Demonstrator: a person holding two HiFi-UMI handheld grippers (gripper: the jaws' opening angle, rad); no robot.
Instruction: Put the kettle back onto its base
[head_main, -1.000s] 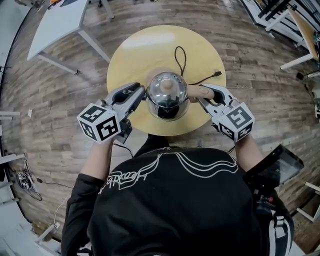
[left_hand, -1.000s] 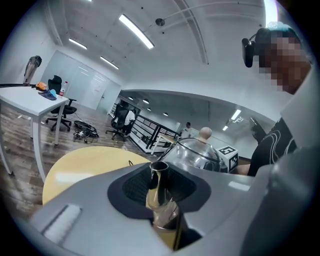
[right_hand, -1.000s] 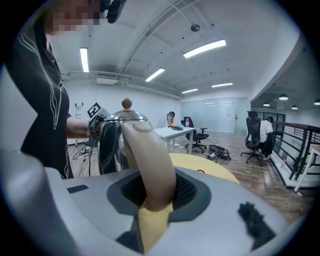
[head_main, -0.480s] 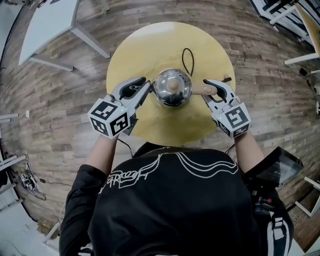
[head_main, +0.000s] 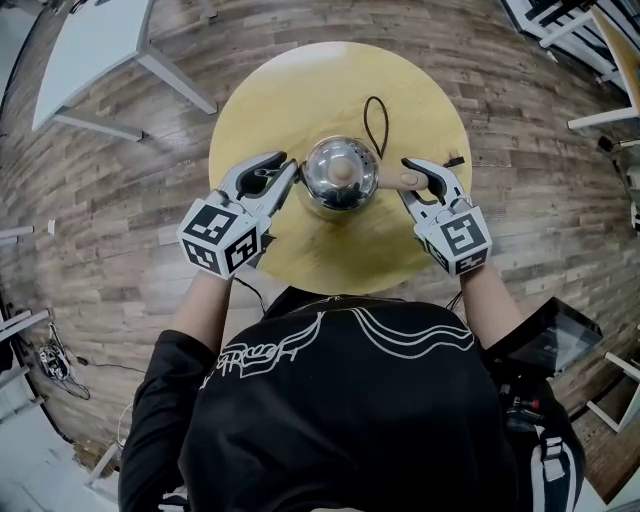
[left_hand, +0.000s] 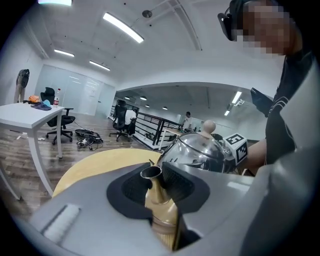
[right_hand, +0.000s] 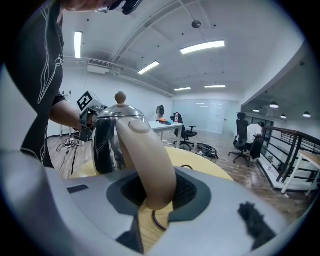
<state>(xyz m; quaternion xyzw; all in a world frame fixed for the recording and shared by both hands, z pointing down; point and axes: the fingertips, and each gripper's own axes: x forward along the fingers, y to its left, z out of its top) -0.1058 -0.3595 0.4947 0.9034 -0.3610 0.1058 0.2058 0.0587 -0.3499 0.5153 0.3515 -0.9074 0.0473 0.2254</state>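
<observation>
A shiny steel kettle (head_main: 341, 175) with a tan lid knob stands low over the middle of the round yellow table (head_main: 300, 90). Its base is hidden beneath it. My left gripper (head_main: 283, 180) has the kettle's gold spout (left_hand: 156, 192) between its black pads, and its jaws are closing on it. The kettle body (left_hand: 200, 150) bulges just past that spout. On the other side, my right gripper (head_main: 412, 178) is shut on the tan handle (right_hand: 147, 160), which curves down from the kettle (right_hand: 111, 140) into the pads.
A black cord (head_main: 372, 118) loops on the table behind the kettle, its plug (head_main: 452, 158) by the right gripper. A white desk (head_main: 90, 40) stands at the upper left on the wooden floor. The person's body presses the table's near edge.
The kettle and both grippers have sunk toward the tabletop and shifted a little away from the person. Since half a second ago they have hardly moved.
</observation>
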